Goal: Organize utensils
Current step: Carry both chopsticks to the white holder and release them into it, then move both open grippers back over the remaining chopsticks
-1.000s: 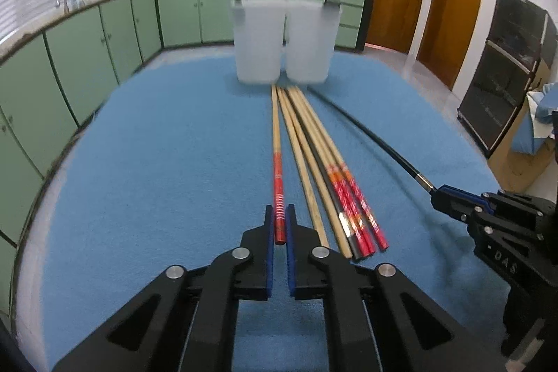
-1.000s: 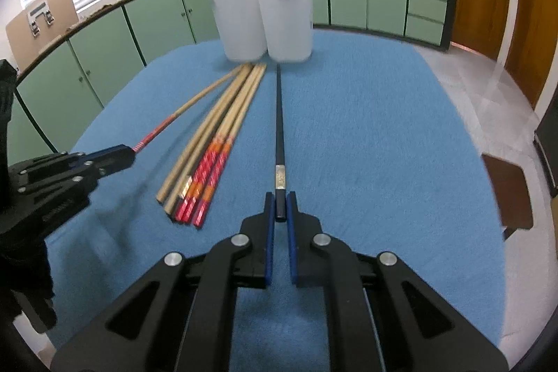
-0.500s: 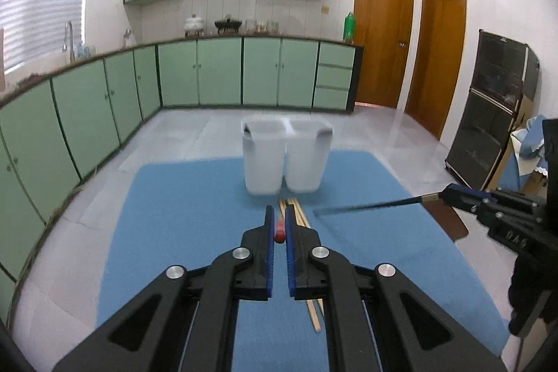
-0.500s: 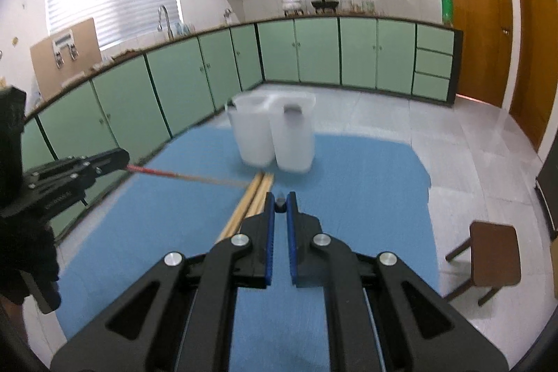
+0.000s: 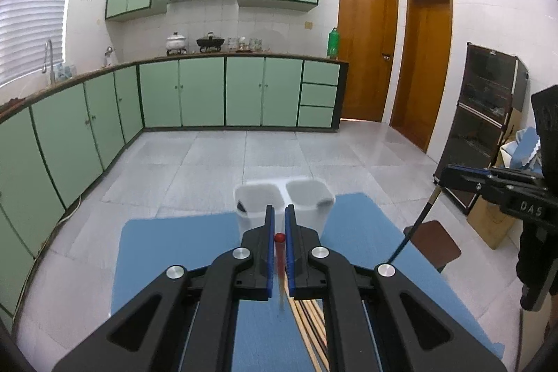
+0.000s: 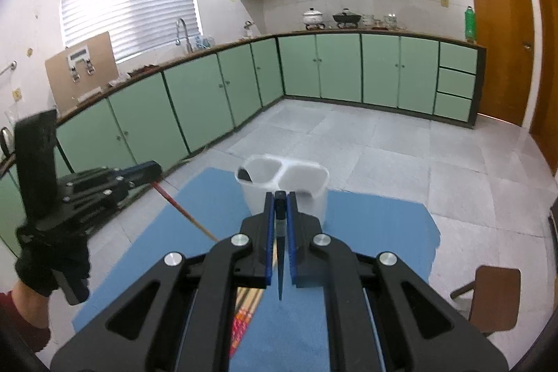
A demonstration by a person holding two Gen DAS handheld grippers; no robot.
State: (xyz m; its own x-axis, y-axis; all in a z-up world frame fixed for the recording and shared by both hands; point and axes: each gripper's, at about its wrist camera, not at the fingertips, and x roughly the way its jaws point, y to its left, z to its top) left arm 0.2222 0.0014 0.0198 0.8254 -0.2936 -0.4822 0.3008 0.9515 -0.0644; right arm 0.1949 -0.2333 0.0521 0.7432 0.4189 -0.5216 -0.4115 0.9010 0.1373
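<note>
Both grippers were aloft over the blue mat (image 5: 167,267), each clamped on one chopstick by its thick end. The left gripper (image 5: 277,237) gripped the red-ended wooden chopstick (image 5: 279,253), which hung down and away from the camera, blurred. The right gripper (image 6: 280,215) gripped the black chopstick (image 6: 280,267), tip pointing down toward the mat. Across views, the right gripper (image 5: 453,171) sat at the right of the left view, and the left gripper (image 6: 150,169) at the left of the right view.

The white two-compartment holder (image 6: 282,187) stood at the far edge of the mat; a dark object lay in its left compartment, identity unclear. The remaining chopsticks (image 6: 246,305) lay on the mat, near side, under the grippers.

Judged step: carry to the holder.
- Bring each tip over one compartment opening before lowering.
- Keep the sticks close to vertical so tips clear the rim.
- Stagger the two insertions; the compartments adjoin and the grippers could collide.
- Release only once the tip is well inside.
</note>
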